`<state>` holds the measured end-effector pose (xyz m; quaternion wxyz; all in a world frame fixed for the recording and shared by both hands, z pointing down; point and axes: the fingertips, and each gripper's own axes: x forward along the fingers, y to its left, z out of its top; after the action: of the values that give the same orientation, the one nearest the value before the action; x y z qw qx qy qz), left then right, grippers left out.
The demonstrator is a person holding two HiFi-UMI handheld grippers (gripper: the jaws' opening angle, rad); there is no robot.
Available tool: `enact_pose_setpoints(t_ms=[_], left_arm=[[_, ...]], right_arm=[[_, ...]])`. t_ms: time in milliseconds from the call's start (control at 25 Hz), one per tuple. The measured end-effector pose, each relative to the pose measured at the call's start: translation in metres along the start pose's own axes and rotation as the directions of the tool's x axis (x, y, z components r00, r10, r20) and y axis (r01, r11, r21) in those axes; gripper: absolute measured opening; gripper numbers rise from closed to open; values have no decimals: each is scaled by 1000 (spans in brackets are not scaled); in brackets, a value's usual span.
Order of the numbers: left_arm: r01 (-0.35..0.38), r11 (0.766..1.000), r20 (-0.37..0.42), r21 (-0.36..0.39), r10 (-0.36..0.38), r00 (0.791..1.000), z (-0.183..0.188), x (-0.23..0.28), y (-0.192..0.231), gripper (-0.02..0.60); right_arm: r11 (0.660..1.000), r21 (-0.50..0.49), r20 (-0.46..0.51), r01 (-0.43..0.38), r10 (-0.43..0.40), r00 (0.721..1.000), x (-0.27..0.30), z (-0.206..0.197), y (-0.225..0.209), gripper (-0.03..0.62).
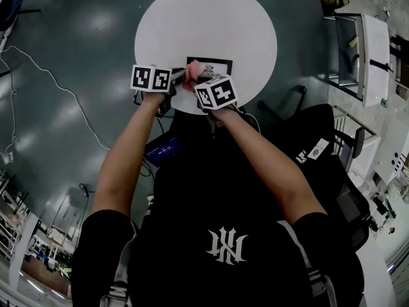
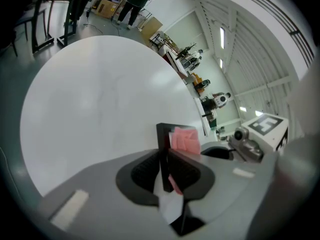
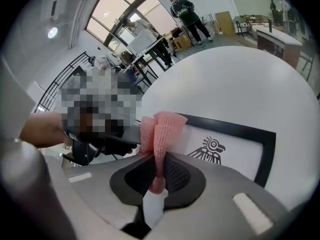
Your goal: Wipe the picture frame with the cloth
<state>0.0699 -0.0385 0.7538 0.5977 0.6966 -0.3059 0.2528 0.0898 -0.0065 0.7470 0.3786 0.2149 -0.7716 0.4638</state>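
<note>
Picture frame point(image 1: 214, 66) sits near the 6 o'clock edge of the round white table point(image 1: 204, 18) in the head view. Your left gripper point(image 1: 181, 76) is at its 9 o'clock end and your right gripper point(image 1: 195, 79) is just beside, with the pink cloth point(image 1: 192, 70) between them. In the left gripper view, your jaws pinch the frame's black edge. In the right gripper view, your jaws are clamped on the cloth, which lies against the frame's 9 o'clock corner.
</note>
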Motion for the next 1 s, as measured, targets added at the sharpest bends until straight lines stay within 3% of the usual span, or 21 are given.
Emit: enact_pose_setpoints(t_ms=[600, 1000], left_arm=[[4, 1000, -14, -1, -4, 1000, -2, 1, -2, 58], [13, 1000, -25, 3, -13, 1000, -5, 2, -3, 69]], right_arm=[[993, -71, -36, 92, -95, 995, -16, -13, -23, 31], [985, -64, -50, 160, -164, 985, -38, -25, -49, 30]])
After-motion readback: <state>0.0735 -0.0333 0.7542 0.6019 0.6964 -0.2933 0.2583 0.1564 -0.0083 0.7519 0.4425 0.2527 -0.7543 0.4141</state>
